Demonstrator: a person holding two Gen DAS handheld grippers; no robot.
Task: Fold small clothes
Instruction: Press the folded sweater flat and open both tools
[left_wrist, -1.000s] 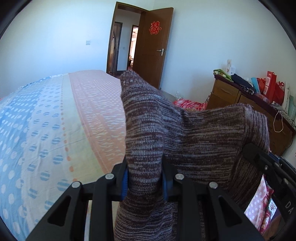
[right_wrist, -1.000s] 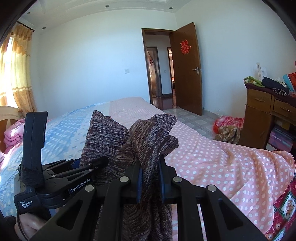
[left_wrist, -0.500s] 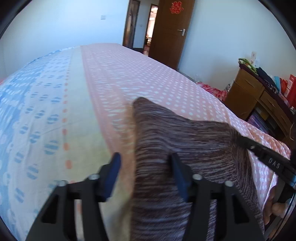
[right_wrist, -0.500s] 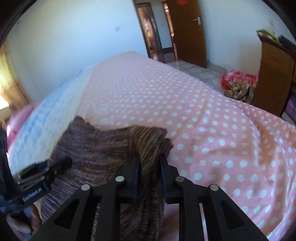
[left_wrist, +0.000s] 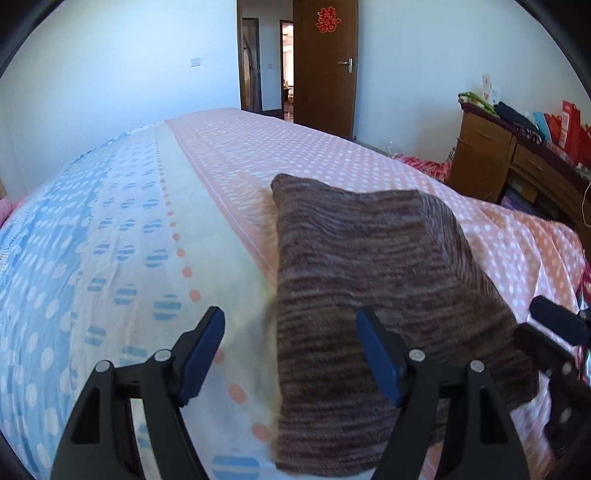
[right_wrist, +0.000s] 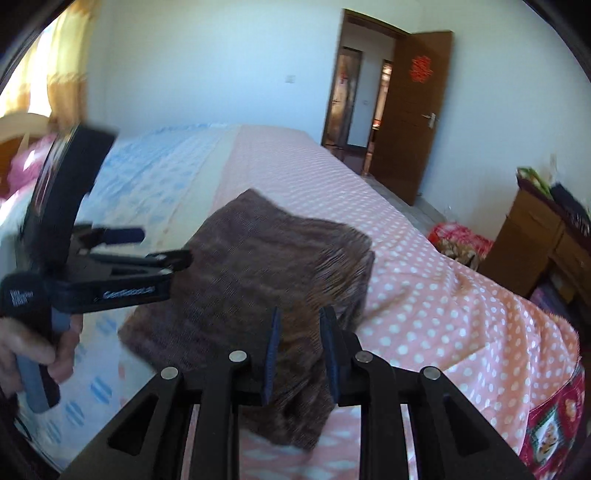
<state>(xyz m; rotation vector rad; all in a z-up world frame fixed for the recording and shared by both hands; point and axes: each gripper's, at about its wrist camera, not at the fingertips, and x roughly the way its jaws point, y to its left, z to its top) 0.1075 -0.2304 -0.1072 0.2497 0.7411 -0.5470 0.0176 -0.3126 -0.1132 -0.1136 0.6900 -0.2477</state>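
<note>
- The brown knit garment (left_wrist: 369, 266) lies flat on the bed (left_wrist: 122, 236), over its pink dotted half.
- Left hand-held gripper (left_wrist: 291, 354): jaws wide apart, gripping nothing.
- Right hand-held gripper (right_wrist: 301, 350): jaws opening, the garment's edge between them.

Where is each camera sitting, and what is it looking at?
Left wrist: sits on the left gripper, looks along its open jaws over the knit garment on the bed.
Right wrist: sits on the right gripper, its jaws opening around the garment; the left hand shows.
Shared: garment, bed, door.
</note>
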